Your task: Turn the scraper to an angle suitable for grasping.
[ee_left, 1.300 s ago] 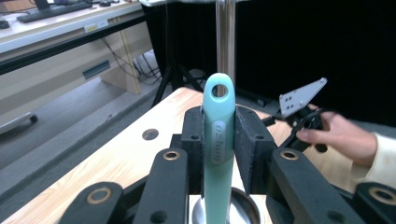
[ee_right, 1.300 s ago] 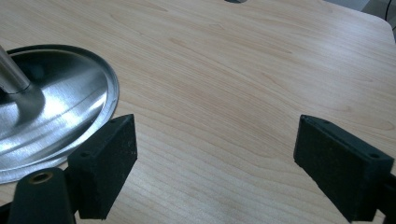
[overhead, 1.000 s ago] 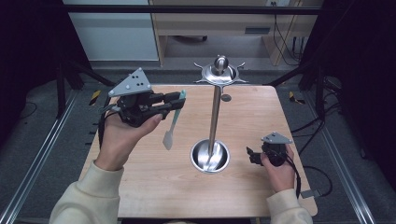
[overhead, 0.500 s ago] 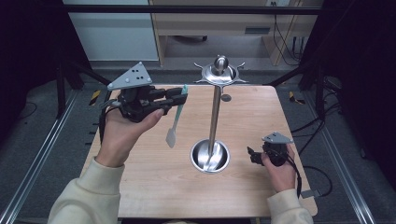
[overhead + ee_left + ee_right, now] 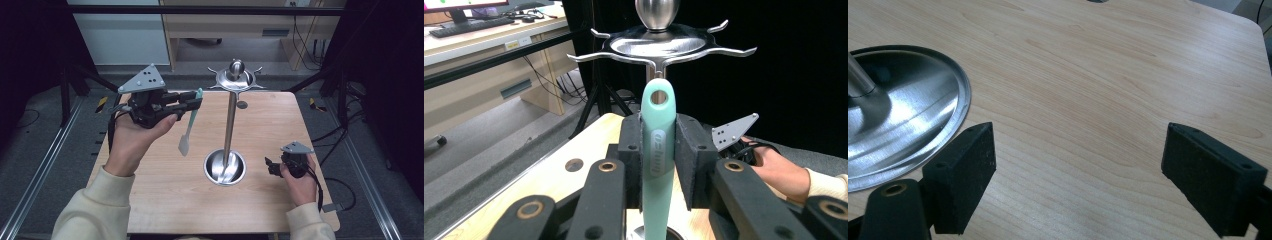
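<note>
Spatula (image 5: 187, 131): clamped by its mint handle in left tool (image 5: 196, 100), had risen slightly toward rack (image 5: 235, 80) near the tabletop's far edge; hanging next, likely. Right tool (image 5: 270, 166): wide, empty, near right edge.

Pale wooden table (image 5: 165, 200) underfoot of everything, grain running lengthwise, with a small round hole (image 5: 242, 104) near the far edge. Beyond it, a light wooden desk (image 5: 225, 30) with cables (image 5: 300, 30) hanging at the right end, and a white panel (image 5: 120, 35) to its left. Grey floor (image 5: 45, 150) either side, crossed by metal rails (image 5: 35, 185). In the left gripper view, a keyboard (image 5: 471, 26) on a desktop and a monitor's lower edge (image 5: 459, 4) at top left; black curtain (image 5: 794, 75) at right.
</note>
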Motion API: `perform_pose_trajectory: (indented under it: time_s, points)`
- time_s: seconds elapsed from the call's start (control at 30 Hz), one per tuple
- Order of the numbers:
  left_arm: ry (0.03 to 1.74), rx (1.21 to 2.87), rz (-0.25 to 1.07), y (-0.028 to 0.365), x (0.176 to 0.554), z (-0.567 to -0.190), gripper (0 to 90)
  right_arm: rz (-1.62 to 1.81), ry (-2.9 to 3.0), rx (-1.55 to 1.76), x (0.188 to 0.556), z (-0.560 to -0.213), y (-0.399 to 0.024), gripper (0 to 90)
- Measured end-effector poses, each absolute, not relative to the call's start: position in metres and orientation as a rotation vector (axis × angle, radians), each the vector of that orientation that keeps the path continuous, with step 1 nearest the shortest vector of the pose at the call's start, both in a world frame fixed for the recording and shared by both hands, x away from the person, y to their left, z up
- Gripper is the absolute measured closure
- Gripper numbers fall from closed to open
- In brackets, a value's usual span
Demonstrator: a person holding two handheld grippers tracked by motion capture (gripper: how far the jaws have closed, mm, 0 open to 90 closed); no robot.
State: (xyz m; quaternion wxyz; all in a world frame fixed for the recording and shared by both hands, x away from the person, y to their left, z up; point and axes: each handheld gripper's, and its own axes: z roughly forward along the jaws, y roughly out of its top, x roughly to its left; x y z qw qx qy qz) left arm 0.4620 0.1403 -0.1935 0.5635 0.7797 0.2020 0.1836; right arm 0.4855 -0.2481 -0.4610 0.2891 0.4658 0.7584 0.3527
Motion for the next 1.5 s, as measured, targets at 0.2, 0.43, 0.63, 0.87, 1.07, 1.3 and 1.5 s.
perform_pose_trajectory:
  time_s: [0.2, 0.43, 0.63, 0.87, 1.07, 1.3, 1.5]
  points:
    - [0.480, 1.834, 0.433, 0.141, 0.464, -0.193, 74.6, 0.942, 2.026, 1.239, 0.486, -0.461, -0.248, 14.4]
    - [0.476, 1.835, 0.418, 0.138, 0.465, -0.194, 74.5, 0.946, 2.023, 1.236, 0.485, -0.461, -0.249, 14.4]
    - [0.470, 1.837, 0.415, 0.134, 0.467, -0.191, 74.5, 0.947, 2.023, 1.234, 0.486, -0.461, -0.249, 14.4]
    - [0.474, 1.835, 0.405, 0.130, 0.471, -0.189, 74.5, 0.948, 2.026, 1.236, 0.486, -0.461, -0.249, 14.4]
    - [0.475, 1.838, 0.385, 0.127, 0.474, -0.191, 74.5, 0.950, 2.026, 1.237, 0.486, -0.461, -0.250, 14.4]
    - [0.480, 1.842, 0.380, 0.122, 0.477, -0.192, 74.4, 0.951, 2.026, 1.240, 0.486, -0.461, -0.250, 14.2]
    - [0.484, 1.840, 0.376, 0.118, 0.480, -0.193, 74.4, 0.954, 2.022, 1.247, 0.486, -0.461, -0.250, 14.1]
